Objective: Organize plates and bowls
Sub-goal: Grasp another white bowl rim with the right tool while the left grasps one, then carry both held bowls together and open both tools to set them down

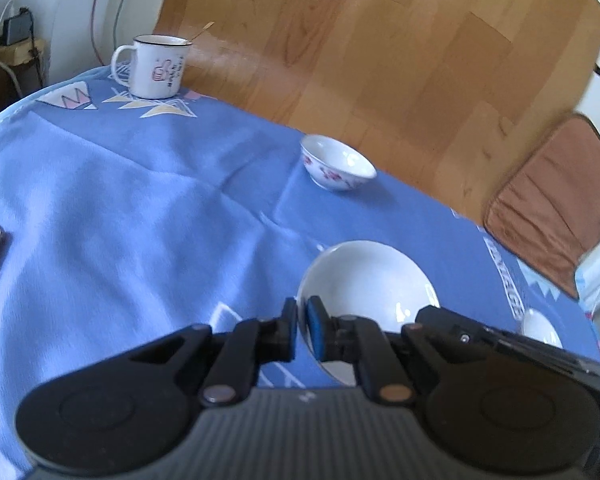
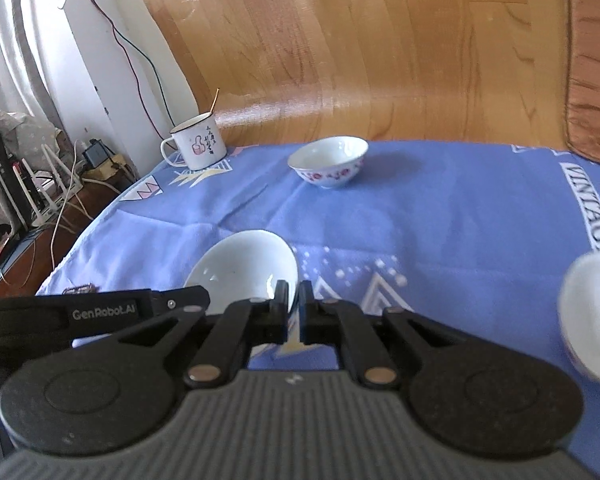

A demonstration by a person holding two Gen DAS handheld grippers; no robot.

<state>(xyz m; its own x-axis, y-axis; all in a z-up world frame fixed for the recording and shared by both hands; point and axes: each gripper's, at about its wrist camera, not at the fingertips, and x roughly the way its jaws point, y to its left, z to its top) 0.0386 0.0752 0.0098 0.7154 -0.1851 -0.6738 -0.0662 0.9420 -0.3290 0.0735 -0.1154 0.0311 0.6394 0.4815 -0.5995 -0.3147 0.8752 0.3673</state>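
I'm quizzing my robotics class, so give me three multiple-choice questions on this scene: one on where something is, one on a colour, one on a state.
1. Where is the floral bowl?
A) on the cloth, near its far edge
B) on the floor
C) in a sink

2. What colour is the cloth?
A) red
B) blue
C) green

3. The left gripper is:
A) wide open
B) lying flat on the cloth
C) shut on the plate rim

Answers:
1 A, the bowl stands on cloth just short of its far edge.
2 B, the fabric is blue with pale patterns.
3 C, the gripper pinches the white rim.
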